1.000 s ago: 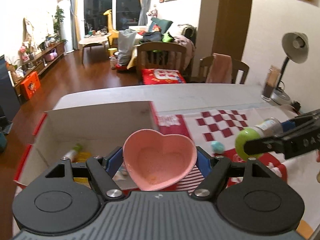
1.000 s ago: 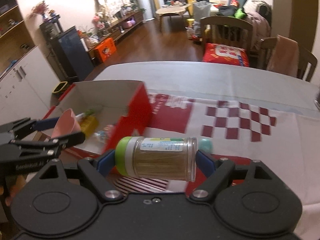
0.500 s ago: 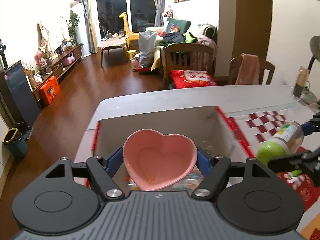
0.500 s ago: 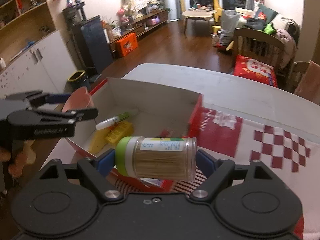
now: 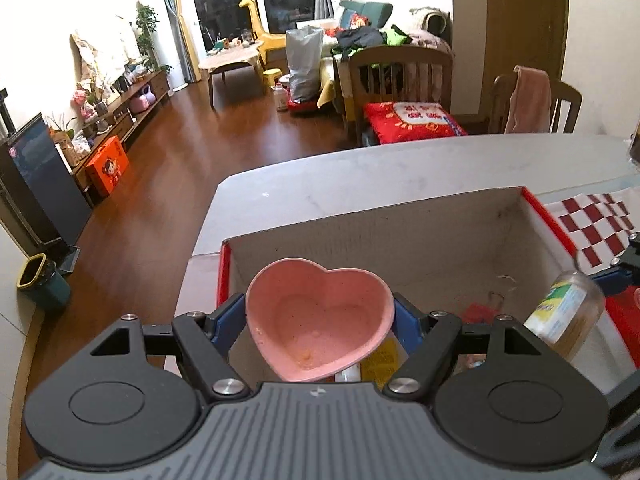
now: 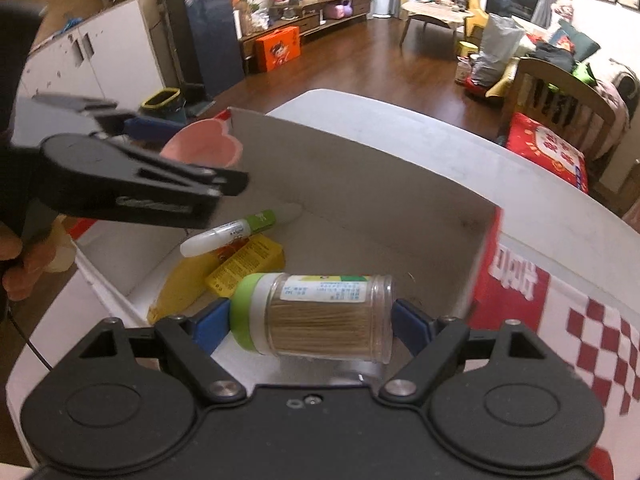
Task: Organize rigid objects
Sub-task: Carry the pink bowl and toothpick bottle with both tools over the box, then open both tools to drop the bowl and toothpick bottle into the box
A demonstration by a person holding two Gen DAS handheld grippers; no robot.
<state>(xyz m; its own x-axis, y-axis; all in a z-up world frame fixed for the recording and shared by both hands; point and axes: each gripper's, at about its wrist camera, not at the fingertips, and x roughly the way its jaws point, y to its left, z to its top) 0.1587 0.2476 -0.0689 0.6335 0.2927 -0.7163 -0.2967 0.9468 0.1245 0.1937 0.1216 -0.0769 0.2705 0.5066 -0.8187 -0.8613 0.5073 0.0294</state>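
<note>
Item: pink heart-shaped bowl point(image 5: 318, 318), gripped in my left jaws, now hanging over the near left corner of the cardboard box point(image 5: 400, 236); a second ago it hung beside the box.

Item: toothpick jar point(image 6: 316, 314), green lid, lying sideways, clamped end to end in my right jaws, likewise carried in over the box's open floor.

In the box: glue tube point(image 6: 228, 232), yellow packet point(image 6: 246, 266).

Under the box: desk point(image 5: 320, 188).

Judgement: both items stand ready for lowering and release.

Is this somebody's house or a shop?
Most likely somebody's house, an open living and dining room. There is a sofa piled with clothes, a low coffee table, and wooden dining chairs by the white table.
</note>
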